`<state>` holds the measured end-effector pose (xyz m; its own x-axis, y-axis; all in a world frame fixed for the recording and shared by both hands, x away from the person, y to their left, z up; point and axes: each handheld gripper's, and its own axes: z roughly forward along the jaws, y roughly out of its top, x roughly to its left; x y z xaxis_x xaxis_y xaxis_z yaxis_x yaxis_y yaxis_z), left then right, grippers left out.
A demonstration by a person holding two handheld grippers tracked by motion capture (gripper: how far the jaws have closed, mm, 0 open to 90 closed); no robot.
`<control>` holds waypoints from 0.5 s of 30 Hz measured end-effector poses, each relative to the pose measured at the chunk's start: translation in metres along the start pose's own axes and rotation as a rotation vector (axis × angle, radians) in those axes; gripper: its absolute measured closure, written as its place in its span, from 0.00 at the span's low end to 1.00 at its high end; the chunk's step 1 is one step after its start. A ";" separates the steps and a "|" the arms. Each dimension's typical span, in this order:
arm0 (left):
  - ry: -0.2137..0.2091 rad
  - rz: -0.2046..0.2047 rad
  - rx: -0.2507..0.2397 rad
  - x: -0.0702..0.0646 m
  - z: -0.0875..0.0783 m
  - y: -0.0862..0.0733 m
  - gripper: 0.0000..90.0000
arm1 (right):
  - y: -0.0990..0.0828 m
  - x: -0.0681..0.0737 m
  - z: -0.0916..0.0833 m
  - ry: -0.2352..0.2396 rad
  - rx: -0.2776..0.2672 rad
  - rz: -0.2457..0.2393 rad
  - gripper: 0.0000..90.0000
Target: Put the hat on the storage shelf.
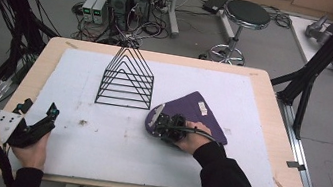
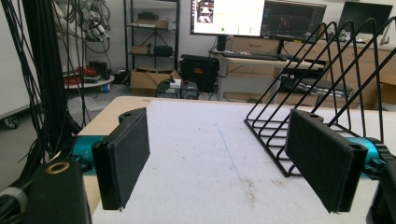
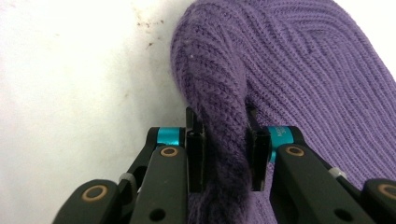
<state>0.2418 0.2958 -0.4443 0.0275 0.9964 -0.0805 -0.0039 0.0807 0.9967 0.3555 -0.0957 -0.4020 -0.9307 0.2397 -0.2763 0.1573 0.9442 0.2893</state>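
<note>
The purple knit hat (image 1: 191,115) lies flat on the white foam sheet (image 1: 112,135) that covers the surface, right of centre and just in front of the black wire rack (image 1: 126,79). Its near left edge is bunched into a fold, and the right claw (image 3: 225,154) is clamped on that fold, the knit squeezed between both pads. In the high view the right hand (image 1: 193,138) and the claw's body cover that edge, so the pinch itself cannot be seen there. A pale label (image 1: 202,109) sits on the hat's top; its print is too small to read. The right gripper view cuts off the far part of the hat.

The left claw (image 1: 39,114) rests near the surface's front left corner, well apart from the hat, its jaws standing wide apart with nothing between them. In the left gripper view, the right pad (image 2: 322,158) hides part of the rack's base.
</note>
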 end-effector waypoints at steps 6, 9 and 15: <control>-0.003 0.002 0.001 -0.001 0.000 0.000 0.25 | -0.010 -0.013 -0.020 0.007 -0.106 0.057 0.84; -0.008 0.005 0.002 -0.002 0.000 0.000 0.25 | -0.014 -0.018 -0.029 0.000 -0.149 0.076 0.84; -0.033 0.003 0.003 0.000 0.001 0.002 0.25 | -0.027 -0.029 -0.049 -0.003 -0.256 0.081 0.83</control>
<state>0.2427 0.2957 -0.4426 0.0605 0.9952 -0.0770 -0.0008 0.0772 0.9970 0.3620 -0.1389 -0.3567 -0.9176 0.3127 -0.2454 0.1419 0.8344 0.5325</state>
